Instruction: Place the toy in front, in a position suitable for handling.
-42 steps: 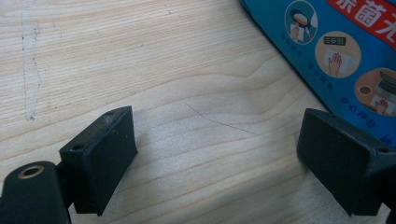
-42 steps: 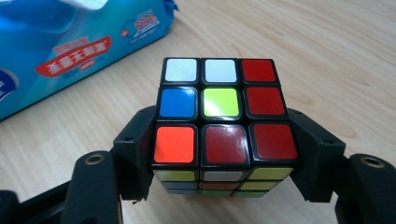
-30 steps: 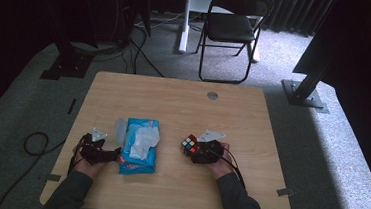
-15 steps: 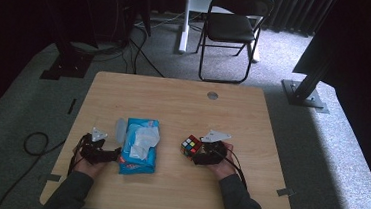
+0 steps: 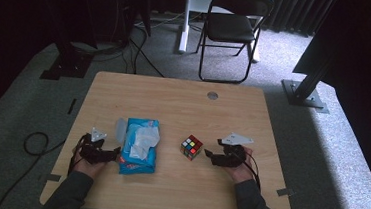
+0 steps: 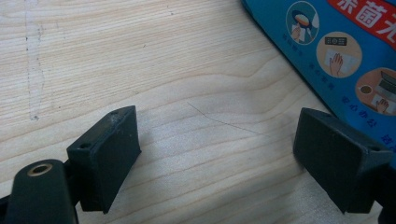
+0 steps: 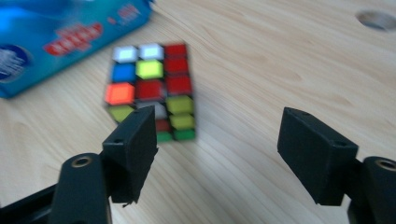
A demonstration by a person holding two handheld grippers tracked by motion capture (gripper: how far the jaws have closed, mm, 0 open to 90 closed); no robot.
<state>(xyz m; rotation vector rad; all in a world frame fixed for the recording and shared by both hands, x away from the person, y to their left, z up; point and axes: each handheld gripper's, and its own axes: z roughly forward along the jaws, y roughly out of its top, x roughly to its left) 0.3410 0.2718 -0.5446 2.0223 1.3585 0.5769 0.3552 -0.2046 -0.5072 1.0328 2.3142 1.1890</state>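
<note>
Right tool point(image 5: 212, 156) has its jaws wide apart and holds nothing. It sits just beside the colour cube point(image 5: 191, 147), which rests alone on the desk point(image 5: 174, 96). It looks like the cube has been set down, or a grab has yet to begin. Left tool point(image 5: 114, 154) is wide too, touching nothing, next to the blue tissue pack point(image 5: 138, 153). Nothing blocks the cube.

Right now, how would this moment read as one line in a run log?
right gripper: open, apart from puzzle cube | left gripper: open, beside blue wipes pack | table
</note>
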